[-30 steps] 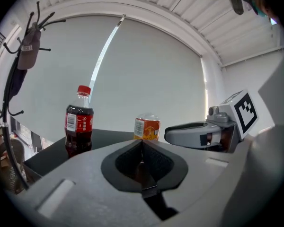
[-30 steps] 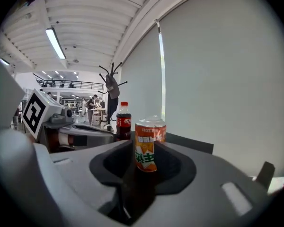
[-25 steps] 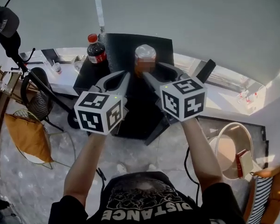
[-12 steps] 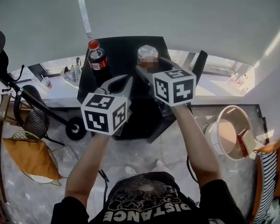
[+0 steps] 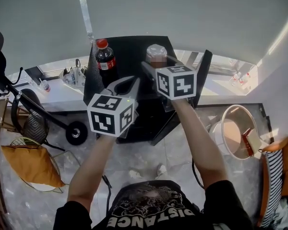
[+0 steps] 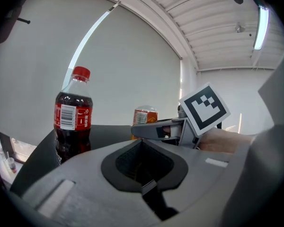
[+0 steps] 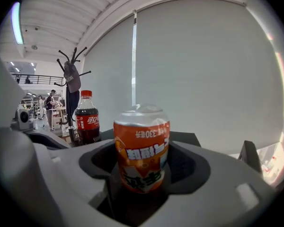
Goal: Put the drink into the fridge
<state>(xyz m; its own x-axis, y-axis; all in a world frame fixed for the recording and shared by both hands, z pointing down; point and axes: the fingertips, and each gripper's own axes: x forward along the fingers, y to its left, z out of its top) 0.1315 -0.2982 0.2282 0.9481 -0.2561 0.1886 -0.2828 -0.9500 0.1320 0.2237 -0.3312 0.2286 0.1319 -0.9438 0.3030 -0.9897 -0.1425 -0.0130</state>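
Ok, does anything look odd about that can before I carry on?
Yes: the orange can stands upside down on the black cabinet top, its print inverted while the cola bottle reads upright. It sits between the fingers of the right gripper, which have just been opening and do not press it.

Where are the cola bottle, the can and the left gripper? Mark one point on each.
cola bottle (image 5: 105, 62): head view, on its red label.
can (image 7: 142, 148): right gripper view, on its orange side.
left gripper (image 5: 133, 80): head view, at its closed tips.
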